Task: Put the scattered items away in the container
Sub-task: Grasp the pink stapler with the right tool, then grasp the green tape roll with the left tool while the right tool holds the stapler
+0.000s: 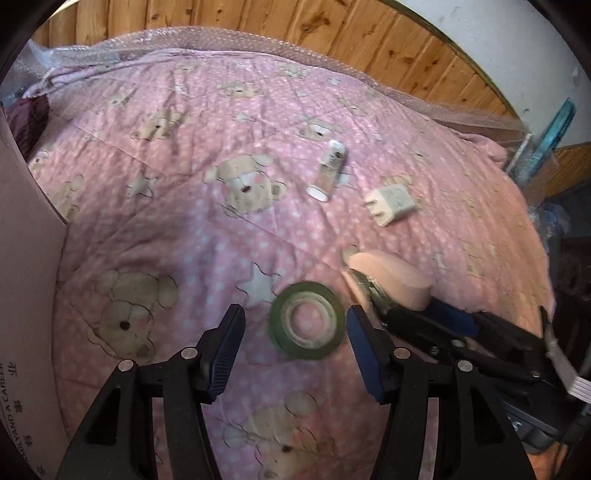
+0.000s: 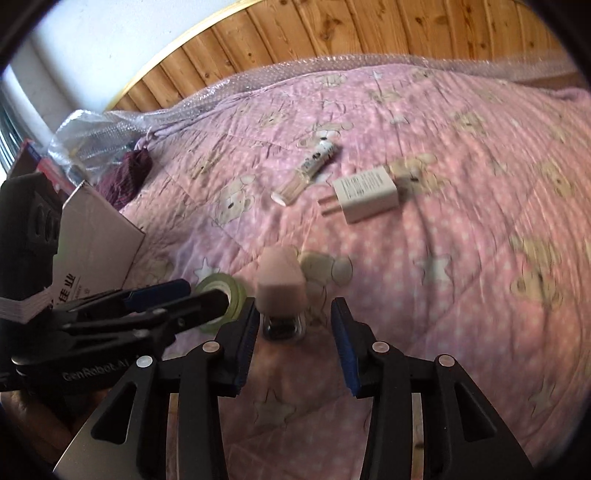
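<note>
A green tape roll (image 1: 306, 325) lies flat on the pink quilt, between the fingers of my open left gripper (image 1: 295, 319). Just to its right sits a pink-topped item with a dark glassy base (image 2: 281, 288). My open right gripper (image 2: 295, 314) straddles that item, and its left pad is close to the base. Farther off lie a white tube (image 1: 328, 170) and a white plug charger (image 1: 391, 201), also seen as the tube (image 2: 310, 170) and the charger (image 2: 365, 194). The cardboard box (image 1: 29, 266) stands at the left. The tape roll (image 2: 221, 295) is partly hidden behind the left gripper's fingers (image 2: 159, 291).
The pink bear-print quilt (image 1: 207, 240) covers the bed, with bubble wrap along its far edge. A wooden headboard (image 2: 332, 33) stands behind. A dark purple cloth (image 2: 127, 177) and a plastic bag (image 2: 85, 136) lie beside the box (image 2: 96, 236).
</note>
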Motion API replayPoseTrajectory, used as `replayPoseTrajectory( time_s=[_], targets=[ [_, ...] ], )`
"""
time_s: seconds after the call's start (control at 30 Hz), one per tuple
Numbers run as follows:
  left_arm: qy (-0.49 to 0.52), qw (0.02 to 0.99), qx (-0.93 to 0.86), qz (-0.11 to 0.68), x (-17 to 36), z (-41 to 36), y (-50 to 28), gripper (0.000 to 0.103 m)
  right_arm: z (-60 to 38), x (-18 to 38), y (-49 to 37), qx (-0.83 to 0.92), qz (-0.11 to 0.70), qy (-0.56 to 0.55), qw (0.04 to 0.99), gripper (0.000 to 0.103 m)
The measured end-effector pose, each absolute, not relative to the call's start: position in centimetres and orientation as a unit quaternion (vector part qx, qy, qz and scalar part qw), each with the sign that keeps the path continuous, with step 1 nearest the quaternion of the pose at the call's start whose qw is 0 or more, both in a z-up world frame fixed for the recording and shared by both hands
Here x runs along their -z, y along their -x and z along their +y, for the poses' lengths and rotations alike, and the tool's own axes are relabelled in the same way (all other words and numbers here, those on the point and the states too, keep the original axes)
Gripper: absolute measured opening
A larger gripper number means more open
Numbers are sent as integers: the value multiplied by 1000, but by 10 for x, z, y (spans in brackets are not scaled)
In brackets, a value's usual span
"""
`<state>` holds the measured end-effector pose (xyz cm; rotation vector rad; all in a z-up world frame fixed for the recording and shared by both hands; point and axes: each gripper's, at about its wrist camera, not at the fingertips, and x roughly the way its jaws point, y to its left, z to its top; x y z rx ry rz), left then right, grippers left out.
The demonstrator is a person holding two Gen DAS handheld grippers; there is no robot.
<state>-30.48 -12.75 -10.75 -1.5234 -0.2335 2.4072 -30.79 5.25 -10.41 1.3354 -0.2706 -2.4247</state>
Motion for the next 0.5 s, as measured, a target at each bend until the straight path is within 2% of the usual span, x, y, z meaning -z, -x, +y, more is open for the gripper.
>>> replayPoseTrajectory(
  time_s=[0.17, 0.2, 0.23, 0.5],
  targets=[
    [531, 133, -832, -91, 110, -135, 309, 59, 48, 109, 325, 854, -113, -469, 196, 42],
    [532, 134, -831, -91, 110, -135, 309, 59, 47, 110, 325, 852, -115, -470, 198, 31],
    [533, 135, -830, -89, 110, -135, 307, 59, 46, 111, 325, 851, -115, -472, 201, 28],
    [533, 158, -827, -84, 106, -124, 302, 60, 79, 90, 260, 856, -104, -479, 165, 28]
  ],
)
